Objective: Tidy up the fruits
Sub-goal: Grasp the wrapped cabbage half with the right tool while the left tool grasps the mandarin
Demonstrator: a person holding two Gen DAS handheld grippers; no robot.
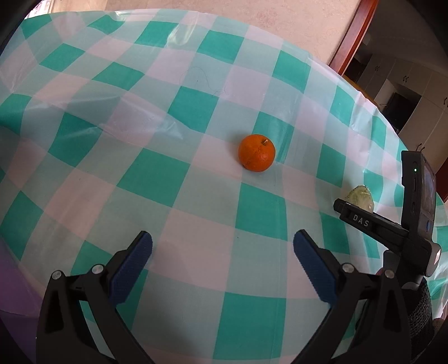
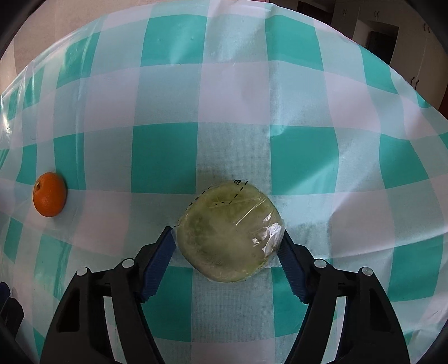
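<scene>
An orange (image 1: 256, 152) lies on the green-and-white checked tablecloth (image 1: 156, 173), ahead of my left gripper (image 1: 222, 242), which is open and empty, a good way short of it. The orange also shows at the far left of the right wrist view (image 2: 49, 194). A pale green fruit half wrapped in clear film (image 2: 229, 231) lies between the blue pads (image 2: 161, 259) of my right gripper (image 2: 227, 238). The pads touch its left and right sides. In the left wrist view the wrapped fruit (image 1: 361, 197) is partly hidden behind the right gripper's body (image 1: 392, 224).
The tablecloth (image 2: 280, 112) covers a round table; its far edge curves across the top of both views. Beyond it are a tiled floor (image 1: 280, 22), a wooden door frame (image 1: 355, 33) and cupboards (image 1: 406, 92).
</scene>
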